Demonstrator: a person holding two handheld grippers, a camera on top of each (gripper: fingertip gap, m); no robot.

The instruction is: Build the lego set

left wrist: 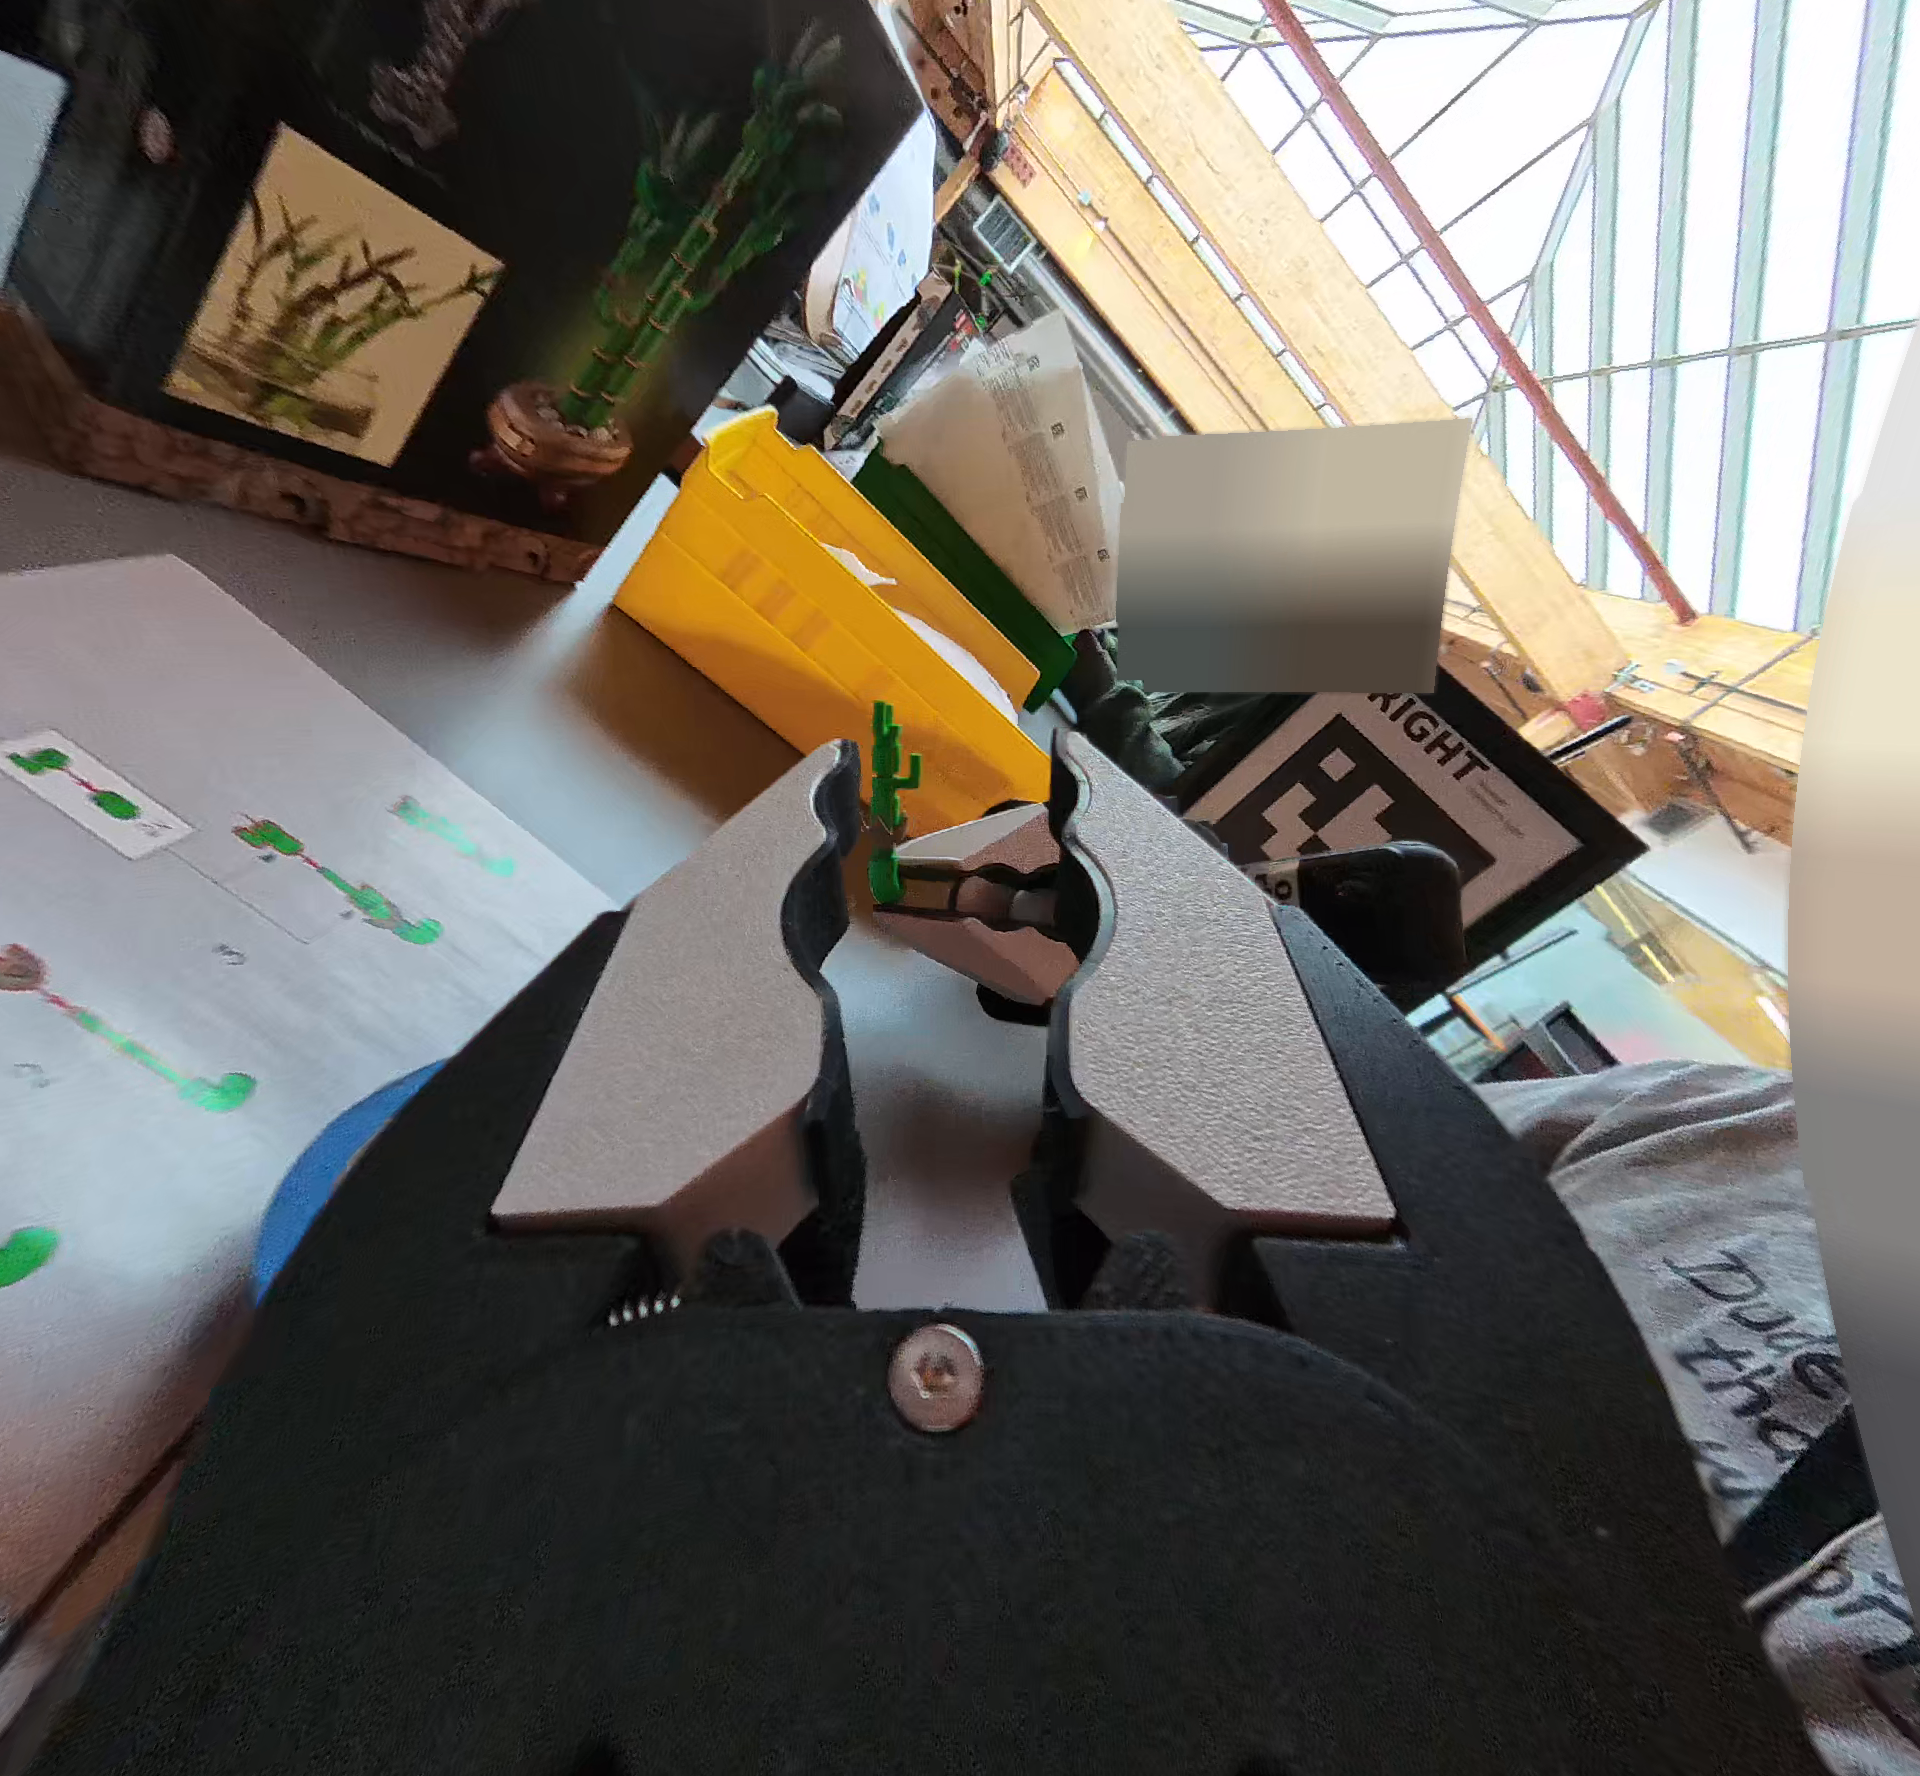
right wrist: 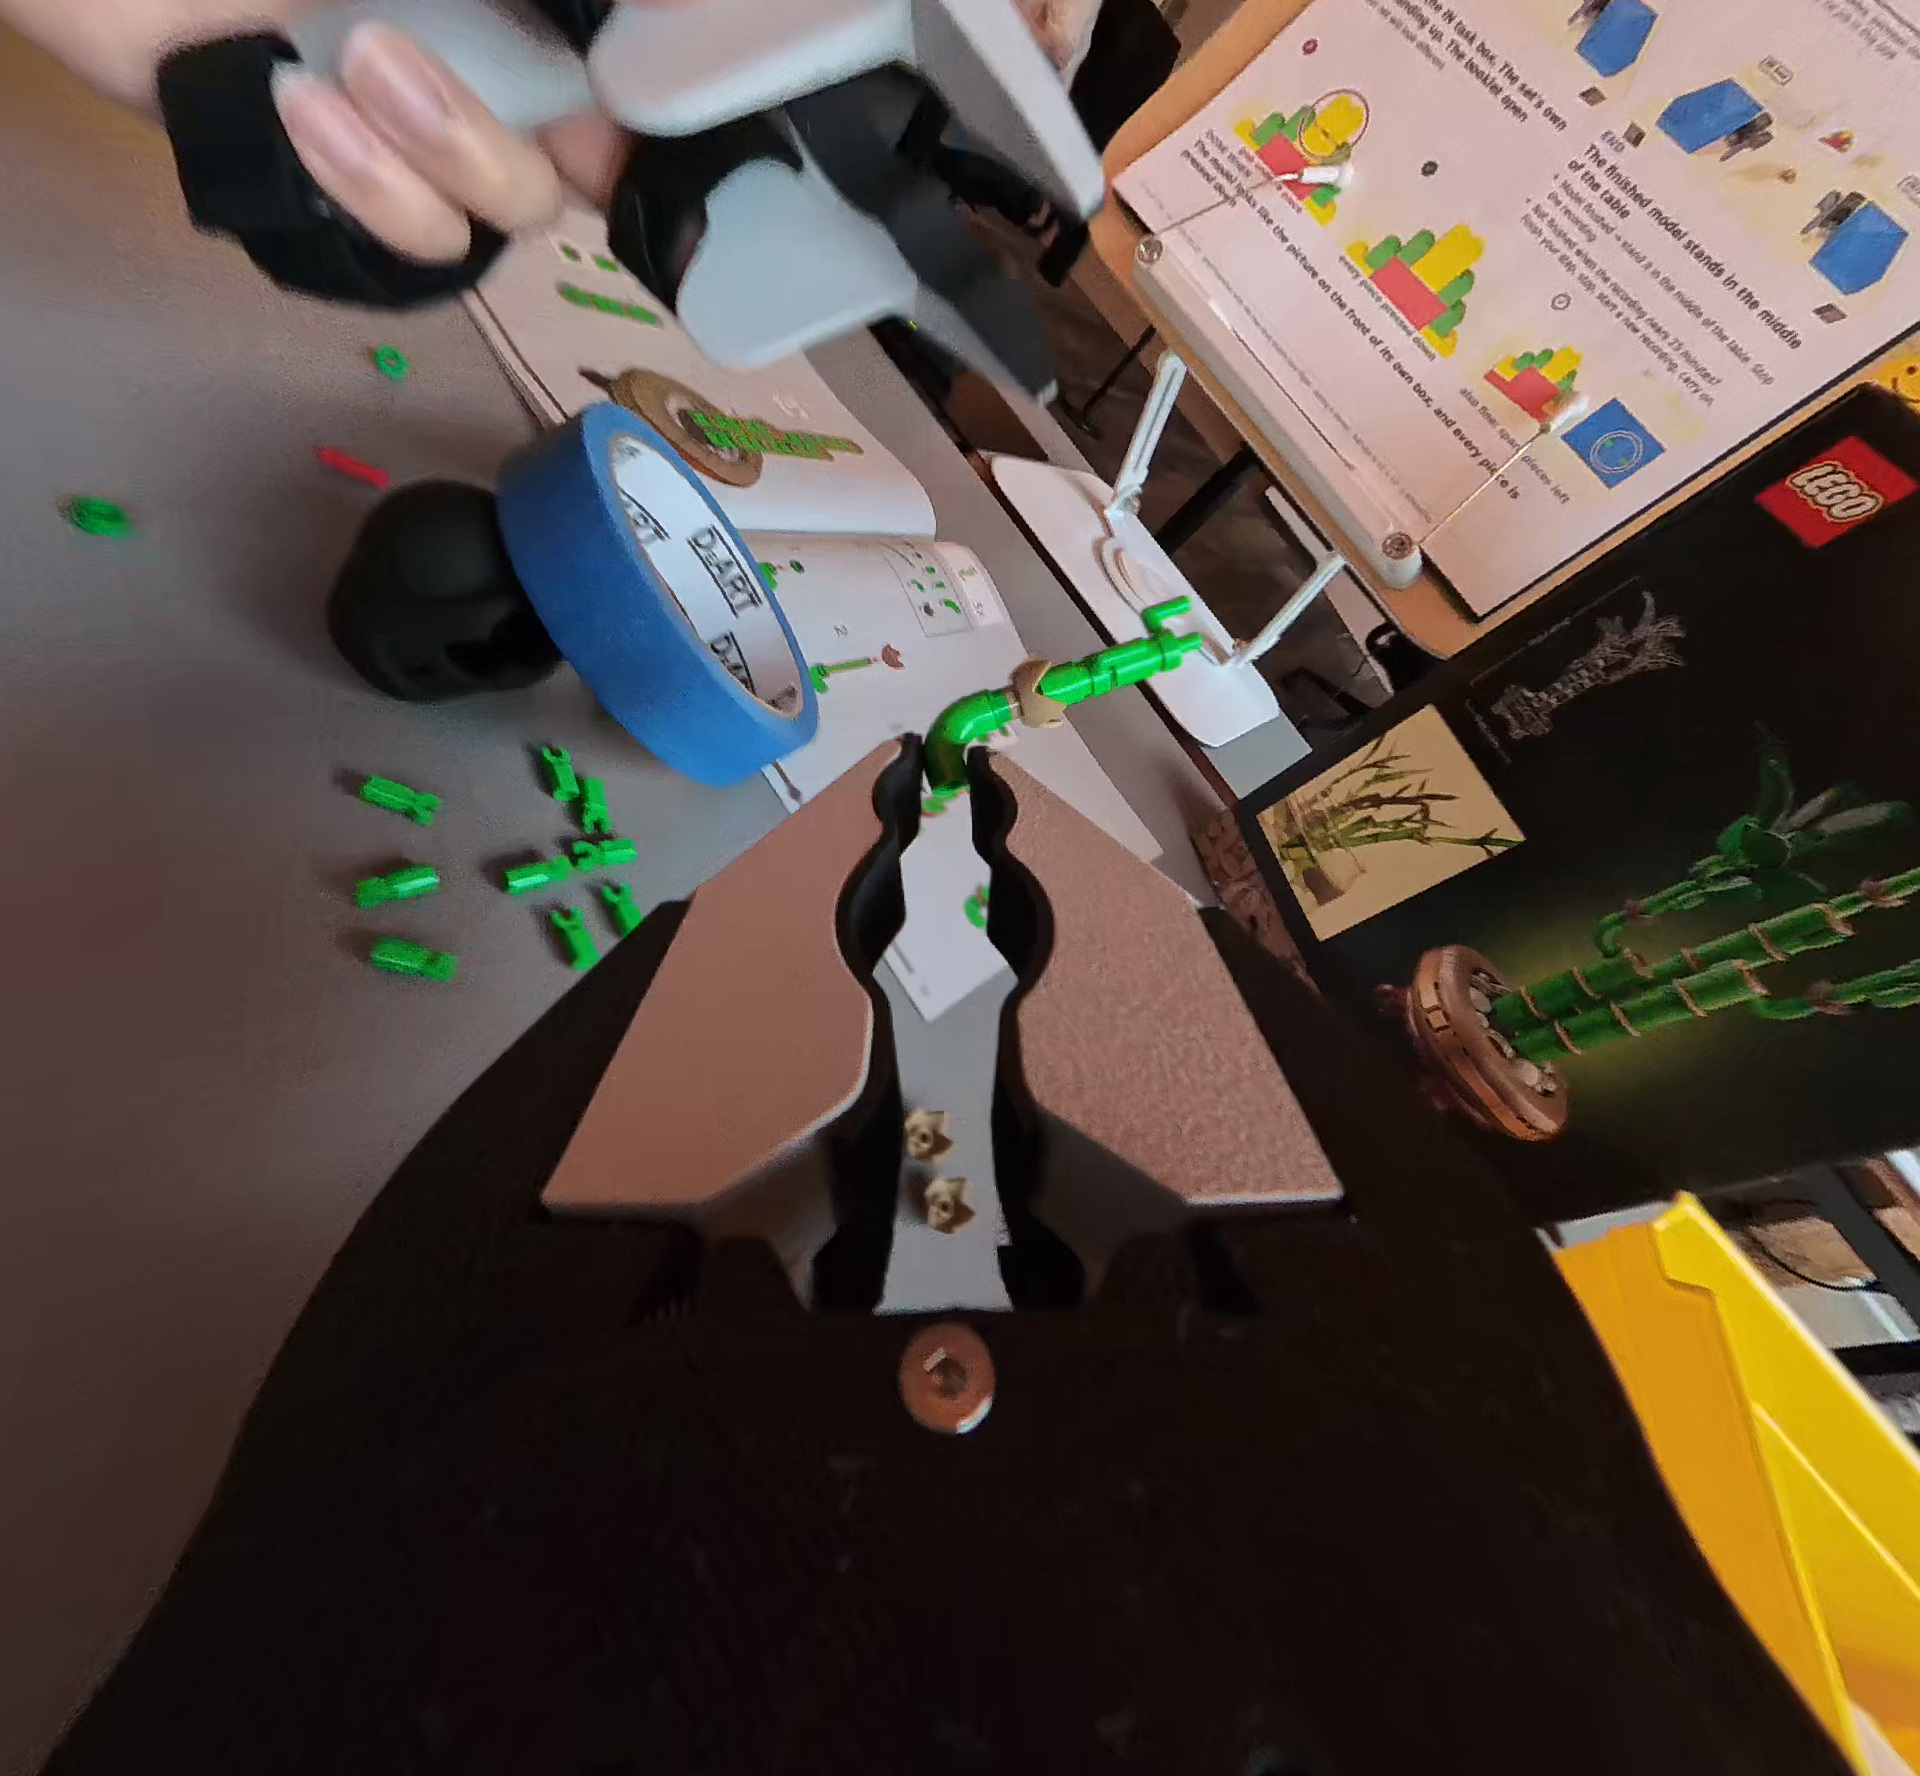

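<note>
Right gripper (right wrist: 943,770): jaws closed on the curved green end of a bamboo stalk (right wrist: 1081,682), pinched at the very tips. The stalk sticks out past the tips, held in the air above the table (right wrist: 187,791); a tan ring sits just past the bend, then straight green segments with a small side branch at the far end.

Left gripper (left wrist: 951,781): jaws apart, nothing between them. In the left wrist view, the right gripper shows just beyond the gap with the stalk standing up from its tips.

Below the right gripper, two tan star-shaped pieces (right wrist: 938,1167) lie on the table, seen between its fingers. To the left, a scatter of small green pieces (right wrist: 540,869), well apart from the stalk. A roll of blue tape (right wrist: 634,604) leans on a black rounded object (right wrist: 431,588), resting on the open instruction booklet (right wrist: 883,500).

To the right stands the black set box (right wrist: 1662,791), a yellow bin (right wrist: 1787,1456) beside it. An instruction sheet (right wrist: 1507,199) sits on a white stand behind.
</note>
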